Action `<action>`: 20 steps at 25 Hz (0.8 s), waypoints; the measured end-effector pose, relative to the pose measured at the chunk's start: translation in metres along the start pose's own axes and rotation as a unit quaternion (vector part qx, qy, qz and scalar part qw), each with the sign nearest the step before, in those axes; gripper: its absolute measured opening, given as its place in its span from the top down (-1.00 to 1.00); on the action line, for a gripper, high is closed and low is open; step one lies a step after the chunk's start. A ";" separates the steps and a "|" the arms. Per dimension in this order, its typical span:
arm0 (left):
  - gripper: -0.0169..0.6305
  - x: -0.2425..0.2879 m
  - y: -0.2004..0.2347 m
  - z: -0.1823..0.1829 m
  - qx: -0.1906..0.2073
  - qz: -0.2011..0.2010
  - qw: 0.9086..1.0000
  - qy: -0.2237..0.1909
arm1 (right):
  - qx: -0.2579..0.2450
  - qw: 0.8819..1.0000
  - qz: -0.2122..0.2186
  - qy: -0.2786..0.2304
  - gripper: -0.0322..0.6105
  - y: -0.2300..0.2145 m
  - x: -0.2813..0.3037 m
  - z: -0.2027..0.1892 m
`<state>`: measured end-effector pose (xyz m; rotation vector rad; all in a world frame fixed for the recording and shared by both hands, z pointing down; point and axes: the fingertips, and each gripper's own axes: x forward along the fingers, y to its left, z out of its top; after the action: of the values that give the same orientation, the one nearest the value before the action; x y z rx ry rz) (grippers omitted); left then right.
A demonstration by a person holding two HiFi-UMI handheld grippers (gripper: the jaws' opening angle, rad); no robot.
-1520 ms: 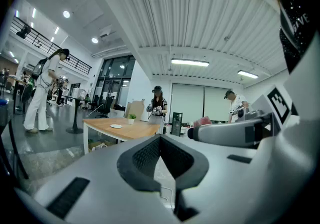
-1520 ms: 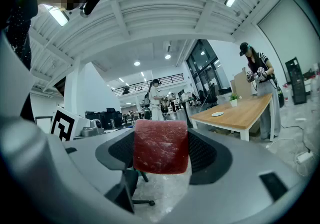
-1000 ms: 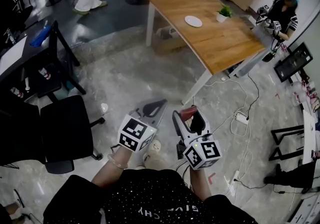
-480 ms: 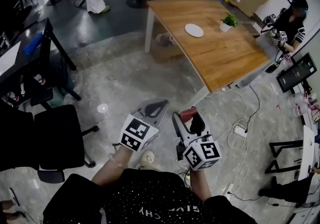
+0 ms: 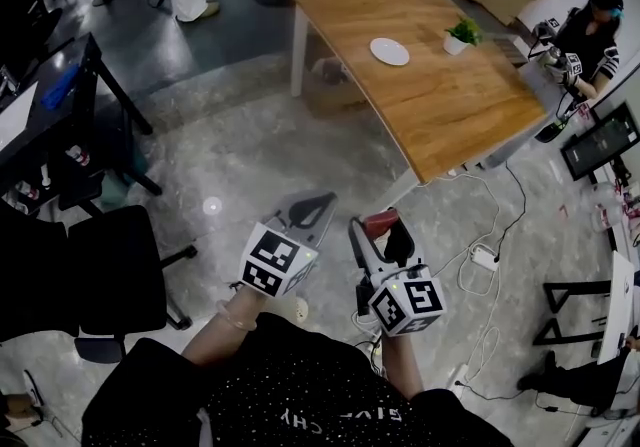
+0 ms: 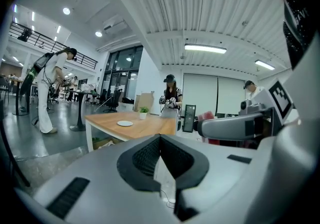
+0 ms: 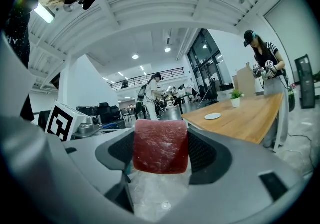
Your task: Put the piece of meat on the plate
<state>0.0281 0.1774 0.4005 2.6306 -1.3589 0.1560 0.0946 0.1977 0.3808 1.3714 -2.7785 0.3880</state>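
Red piece of meat (image 7: pixel 161 146) clamped in right gripper (image 5: pixel 383 232).
Carry level to the white plate (image 5: pixel 389 51) far ahead; left gripper (image 6: pixel 160 138) closed, empty.

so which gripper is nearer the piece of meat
Right. The right gripper is shut on the piece of meat, held between its jaws. The left gripper is alongside, to the meat's left, shut and empty, not touching it.
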 end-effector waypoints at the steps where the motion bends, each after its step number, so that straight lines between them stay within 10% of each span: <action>1: 0.92 0.003 0.000 0.001 0.000 0.000 1.000 0.001 | 0.001 1.000 -0.002 0.000 -0.08 -0.003 0.001 0.001; 20: 0.92 0.090 0.051 0.039 -0.003 -0.012 1.000 -0.012 | 0.005 1.000 -0.021 -0.010 -0.08 -0.072 0.067 0.035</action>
<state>0.0394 0.0688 0.3836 2.6521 -1.3330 0.1169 0.1132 0.0959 0.3702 1.4417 -2.7610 0.3906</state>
